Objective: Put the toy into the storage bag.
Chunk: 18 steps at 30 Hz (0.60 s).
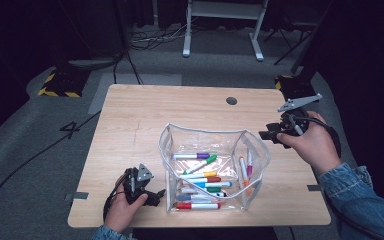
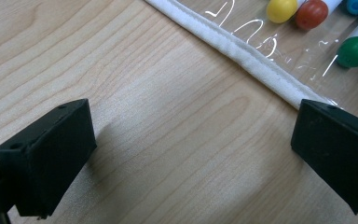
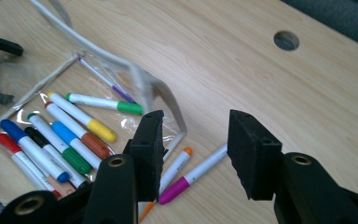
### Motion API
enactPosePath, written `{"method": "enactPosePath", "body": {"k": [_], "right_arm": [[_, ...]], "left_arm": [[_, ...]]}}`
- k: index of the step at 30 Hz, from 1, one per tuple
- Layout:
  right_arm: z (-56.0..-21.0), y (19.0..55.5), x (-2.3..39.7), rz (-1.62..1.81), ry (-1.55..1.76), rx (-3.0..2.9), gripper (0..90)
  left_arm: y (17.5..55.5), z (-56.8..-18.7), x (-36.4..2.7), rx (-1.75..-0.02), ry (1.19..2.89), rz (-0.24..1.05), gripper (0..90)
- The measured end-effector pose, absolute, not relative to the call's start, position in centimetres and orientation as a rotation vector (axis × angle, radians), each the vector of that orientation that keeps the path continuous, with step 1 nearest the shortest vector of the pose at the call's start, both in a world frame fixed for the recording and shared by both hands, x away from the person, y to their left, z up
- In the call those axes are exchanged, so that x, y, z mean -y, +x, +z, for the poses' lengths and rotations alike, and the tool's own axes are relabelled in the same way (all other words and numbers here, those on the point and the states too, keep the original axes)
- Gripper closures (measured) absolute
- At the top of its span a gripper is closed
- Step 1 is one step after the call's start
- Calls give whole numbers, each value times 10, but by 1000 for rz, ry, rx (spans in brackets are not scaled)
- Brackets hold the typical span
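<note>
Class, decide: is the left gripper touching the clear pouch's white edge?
Cannot tell: in the left gripper view the white edge runs behind one jaw of the left gripper, hiding any contact.

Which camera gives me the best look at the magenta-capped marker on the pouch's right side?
Right gripper view: the magenta-capped marker lies close below the open, empty right gripper. The high view shows it small through the clear pouch wall. The left gripper view shows other markers' caps and the pouch's white edge.
</note>
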State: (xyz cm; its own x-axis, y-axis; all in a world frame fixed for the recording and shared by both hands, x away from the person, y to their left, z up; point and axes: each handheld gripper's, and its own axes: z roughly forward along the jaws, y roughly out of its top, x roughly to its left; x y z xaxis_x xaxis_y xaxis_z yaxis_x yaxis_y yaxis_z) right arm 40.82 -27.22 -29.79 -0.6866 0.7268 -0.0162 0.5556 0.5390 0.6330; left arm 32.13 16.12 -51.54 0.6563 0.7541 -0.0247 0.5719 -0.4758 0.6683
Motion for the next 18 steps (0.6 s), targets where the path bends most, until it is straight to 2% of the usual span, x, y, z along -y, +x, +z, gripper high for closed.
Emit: {"method": "enactPosePath", "body": {"k": [7, 18], "right_arm": [[-344, 424, 283, 817, 1184, -2533, 544], [-415, 445, 277, 723, 1305, -2591, 536]], "left_arm": [[321, -515, -161, -1022, 2217, 360, 0], [321, -515, -161, -1022, 2217, 360, 0]]}}
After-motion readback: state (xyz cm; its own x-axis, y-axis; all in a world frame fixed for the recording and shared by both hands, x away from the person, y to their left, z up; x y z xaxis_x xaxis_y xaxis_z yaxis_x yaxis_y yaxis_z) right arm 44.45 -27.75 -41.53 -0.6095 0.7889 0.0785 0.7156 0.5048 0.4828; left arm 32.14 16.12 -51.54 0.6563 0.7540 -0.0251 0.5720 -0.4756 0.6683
